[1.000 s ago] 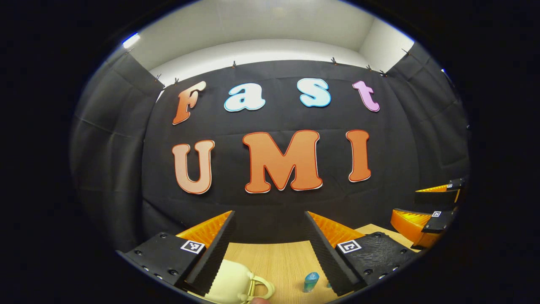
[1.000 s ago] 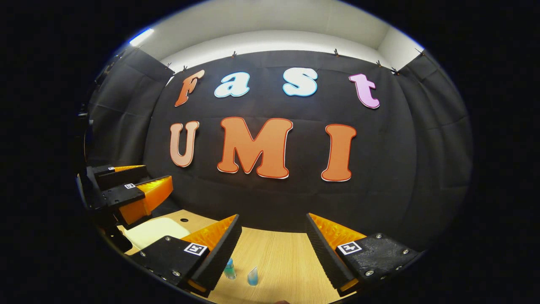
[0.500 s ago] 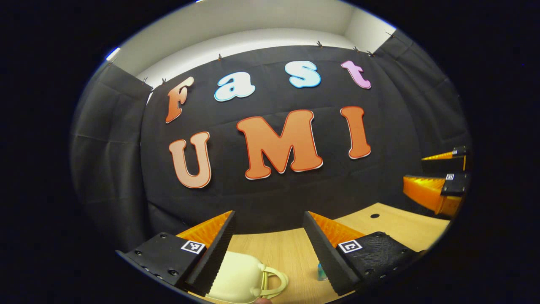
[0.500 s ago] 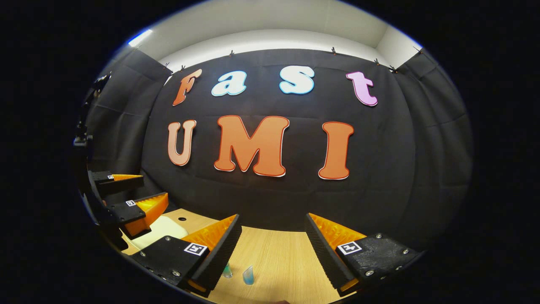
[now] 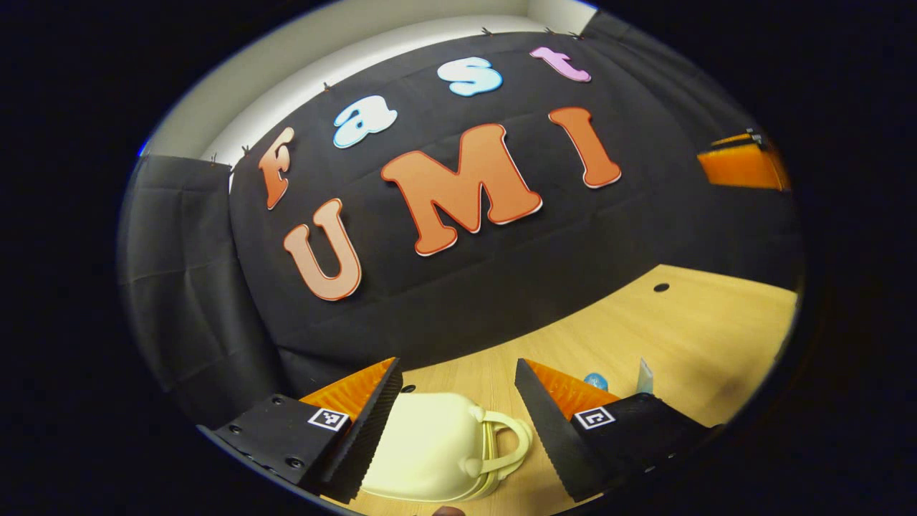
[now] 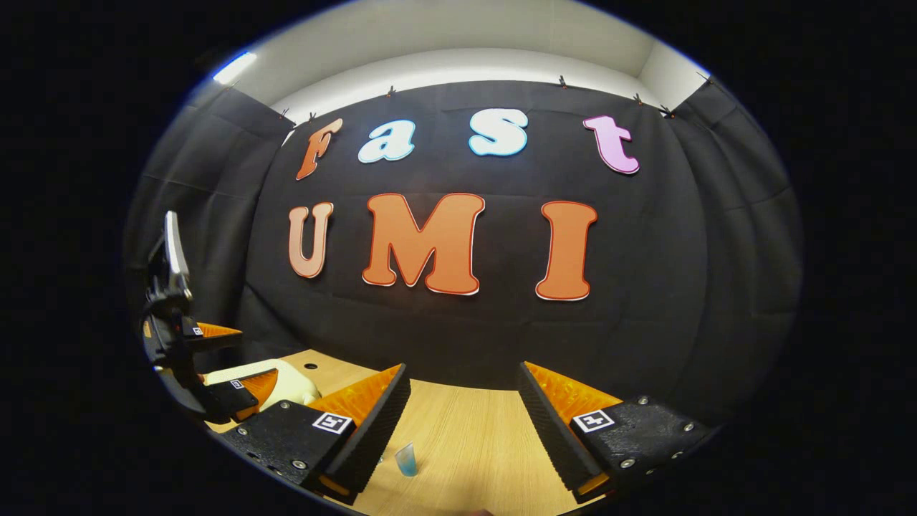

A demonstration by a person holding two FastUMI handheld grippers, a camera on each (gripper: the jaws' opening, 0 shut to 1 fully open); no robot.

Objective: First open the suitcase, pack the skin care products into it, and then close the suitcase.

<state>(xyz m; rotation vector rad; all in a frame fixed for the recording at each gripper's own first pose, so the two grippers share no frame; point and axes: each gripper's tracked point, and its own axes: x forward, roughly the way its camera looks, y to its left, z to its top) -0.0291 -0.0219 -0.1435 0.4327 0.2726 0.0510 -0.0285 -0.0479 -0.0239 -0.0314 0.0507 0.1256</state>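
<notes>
Wood bench: closed suitcase sits bottom centre between left tool's spread fingers, handle pointing frame-right. Left is nearer; right tool also released.

left gripper view: tilted, low over table | right: level | shared: suitcase

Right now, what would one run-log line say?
stage: approach | suitcase: closed, on table | left gripper: open, over suitcase | right gripper: open, idle
</notes>
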